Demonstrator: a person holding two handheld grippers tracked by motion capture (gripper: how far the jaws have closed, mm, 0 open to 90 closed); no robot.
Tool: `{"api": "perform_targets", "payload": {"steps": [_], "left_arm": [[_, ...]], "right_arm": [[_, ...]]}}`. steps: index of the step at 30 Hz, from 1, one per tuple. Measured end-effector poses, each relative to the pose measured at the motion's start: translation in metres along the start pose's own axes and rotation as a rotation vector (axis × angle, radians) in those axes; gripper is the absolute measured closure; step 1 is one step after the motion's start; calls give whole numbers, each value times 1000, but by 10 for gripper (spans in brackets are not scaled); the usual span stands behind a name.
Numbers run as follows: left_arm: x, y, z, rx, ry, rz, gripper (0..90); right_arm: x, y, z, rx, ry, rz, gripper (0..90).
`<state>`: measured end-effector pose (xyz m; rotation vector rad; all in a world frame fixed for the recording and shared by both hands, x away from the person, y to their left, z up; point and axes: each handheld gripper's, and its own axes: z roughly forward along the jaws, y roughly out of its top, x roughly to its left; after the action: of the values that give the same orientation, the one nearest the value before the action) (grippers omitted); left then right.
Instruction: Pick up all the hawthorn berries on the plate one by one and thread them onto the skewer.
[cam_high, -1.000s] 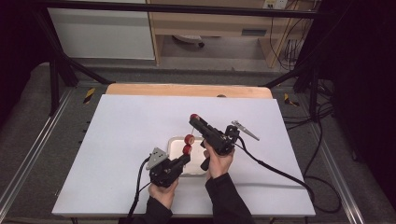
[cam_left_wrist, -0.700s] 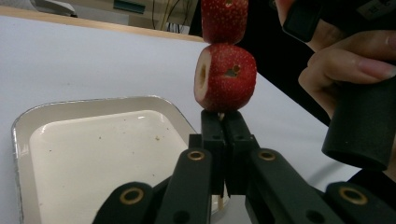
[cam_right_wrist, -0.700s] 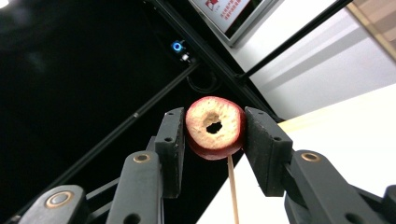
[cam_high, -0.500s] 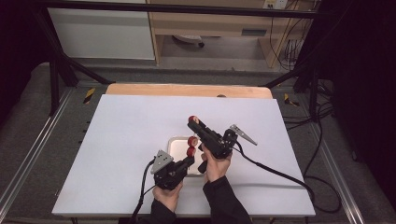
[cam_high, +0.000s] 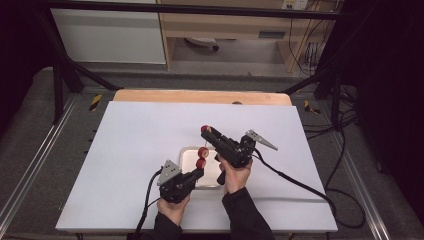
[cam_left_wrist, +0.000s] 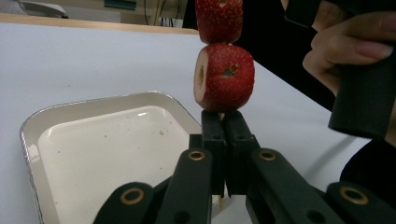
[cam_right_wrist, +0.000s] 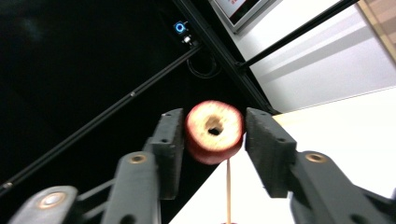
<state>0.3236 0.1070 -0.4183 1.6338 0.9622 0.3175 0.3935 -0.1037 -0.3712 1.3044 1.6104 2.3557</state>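
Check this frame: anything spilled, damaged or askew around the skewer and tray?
Nothing spilled. The strawberry pieces have holes through them from threading on the skewer. The tray holds just crumbs. The right gripper brackets one piece, a small gap on each side.

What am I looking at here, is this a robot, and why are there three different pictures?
No robot arm here: a person holds a black two-jaw hand tool in each hand. The high view looks down on the white table from above; each of the other two comes from a small camera riding on one tool, looking along its jaws.

On the table lies a shallow white tray with a silvery rim.

The left gripper is shut on a thin wooden skewer, which carries red strawberry pieces; the lower strawberry piece sits just above its jaws.

The right gripper has a round strawberry slice with a hole through it between its jaws, at the skewer's top. Those jaws have just been opening and seem no longer to press on it.
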Motion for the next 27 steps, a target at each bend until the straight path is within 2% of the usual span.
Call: {"api": "perform_targets", "payload": {"steps": [6, 10, 11, 13, 14, 16, 18, 20, 22, 27], "left_arm": [[5, 1, 0, 36, 5, 29, 886], [5, 3, 2, 76, 0, 81, 886], [4, 4, 2, 93, 1, 109, 886], [4, 5, 1, 125, 5, 151, 886], [5, 5, 0, 140, 4, 167, 886], [8, 6, -1, 168, 0, 186, 886], [11, 6, -3, 193, -3, 206, 886], [14, 5, -6, 218, -10, 230, 886], [16, 5, -9, 227, -14, 248, 886], [20, 5, -14, 254, -19, 271, 886]], "right_arm": [[-2, 12, -2, 52, -12, -50, 422], [-5, 23, -3, 132, -6, -116, 341], [-5, 25, -3, 152, -6, -124, 326], [-8, 30, -4, 210, -4, -153, 318], [-8, 34, -4, 240, -7, -186, 321], [-9, 39, -5, 295, -15, -226, 323], [-10, 42, -5, 343, -11, -251, 326], [-10, 44, -4, 414, -8, -271, 334], [-10, 43, -3, 472, -11, -301, 342], [-14, 36, 0, 544, 7, -300, 407]]}}
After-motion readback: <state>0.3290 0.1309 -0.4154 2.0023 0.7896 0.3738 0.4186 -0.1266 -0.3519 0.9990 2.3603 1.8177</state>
